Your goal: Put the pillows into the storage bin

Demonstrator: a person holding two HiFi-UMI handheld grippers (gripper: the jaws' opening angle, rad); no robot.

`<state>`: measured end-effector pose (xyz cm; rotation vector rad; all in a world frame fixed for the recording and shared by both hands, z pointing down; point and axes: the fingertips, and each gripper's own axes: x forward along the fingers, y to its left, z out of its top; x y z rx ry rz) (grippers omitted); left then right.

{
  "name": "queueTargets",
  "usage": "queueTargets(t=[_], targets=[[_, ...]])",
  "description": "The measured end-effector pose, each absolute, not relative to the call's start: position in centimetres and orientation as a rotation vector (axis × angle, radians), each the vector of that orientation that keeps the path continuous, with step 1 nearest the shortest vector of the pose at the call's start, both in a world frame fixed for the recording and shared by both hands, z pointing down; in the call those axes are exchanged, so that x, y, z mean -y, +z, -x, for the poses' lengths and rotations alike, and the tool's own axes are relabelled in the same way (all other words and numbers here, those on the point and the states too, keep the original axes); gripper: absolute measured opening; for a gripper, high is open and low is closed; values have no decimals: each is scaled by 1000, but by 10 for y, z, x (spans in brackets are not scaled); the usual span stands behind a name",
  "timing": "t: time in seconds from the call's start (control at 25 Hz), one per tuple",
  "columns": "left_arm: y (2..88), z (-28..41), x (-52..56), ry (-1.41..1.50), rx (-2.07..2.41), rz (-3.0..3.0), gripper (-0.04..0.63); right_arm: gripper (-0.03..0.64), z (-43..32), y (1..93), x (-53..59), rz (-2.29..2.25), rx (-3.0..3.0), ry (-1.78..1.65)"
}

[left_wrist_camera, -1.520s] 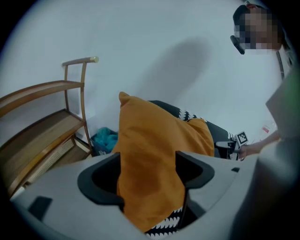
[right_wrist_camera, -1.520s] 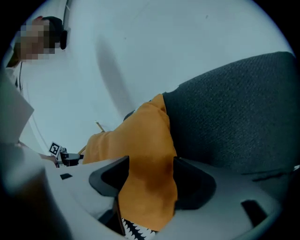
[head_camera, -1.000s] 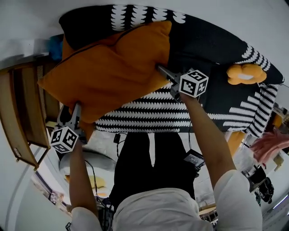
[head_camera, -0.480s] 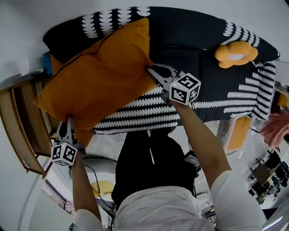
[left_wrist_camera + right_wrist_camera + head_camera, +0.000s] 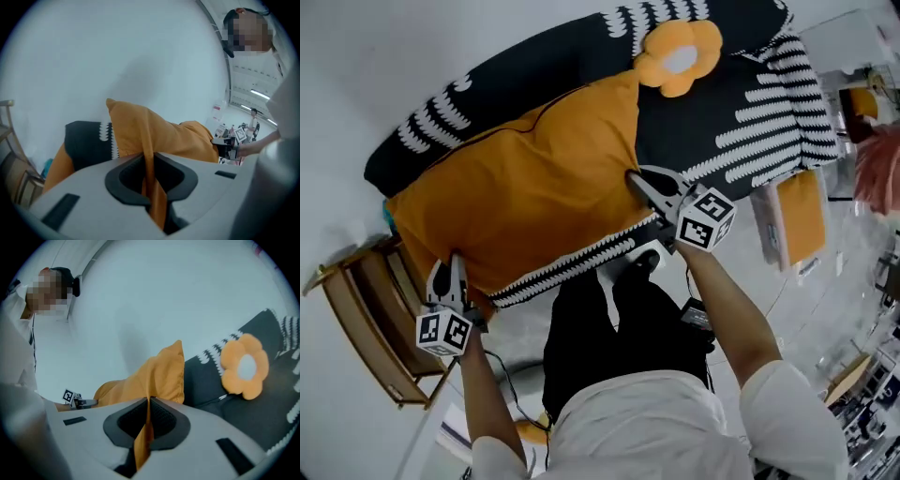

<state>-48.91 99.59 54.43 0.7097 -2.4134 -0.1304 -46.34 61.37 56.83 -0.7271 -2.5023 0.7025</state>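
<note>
The orange pillow (image 5: 525, 202) is spread between the two grippers, on the far side of both, over the black-and-white patterned sofa (image 5: 741, 103). Its long axis runs from the near left to the far right in the head view, roughly along the line that joins the two grippers. Whether its far edge rests on the sofa or hangs free cannot be told.

The left gripper (image 5: 448, 277) has the pillow's near-left corner. Its jaws have just been closing, and the left gripper view shows a fold of orange cloth pinched between them, running down through the gap. The right gripper (image 5: 637, 180) is clamped on the pillow's right edge. The right gripper view shows its jaws drawn together on a thin strip of the same cloth. Each grip is on the cover's edge, not on the stuffing, so the bulk will probably sag between the two hands.

A flower cushion (image 5: 678, 56) lies on the sofa just beyond the pillow's far-right corner, apart from both grippers and nearer the right one. A wooden rack (image 5: 366, 319) stands at the near left, beside the left gripper. No storage bin can be made out in any view, so which way the pillow must be carried is not settled from here.
</note>
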Motion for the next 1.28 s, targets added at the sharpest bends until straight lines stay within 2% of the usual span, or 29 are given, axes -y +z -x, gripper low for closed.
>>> queueTargets(t=[0.44,0.76,1.28], targets=[[382,415,-697,-113,2371,-1296,51,34,231,375,-359,248,2893,609],[297,331,-522,-37,2247,-1677,49,34,57,293,-250,-185,3096,629],[269,176,-290,61,1833,-2209,47,34,-196,268,-177,-951,3076,591]])
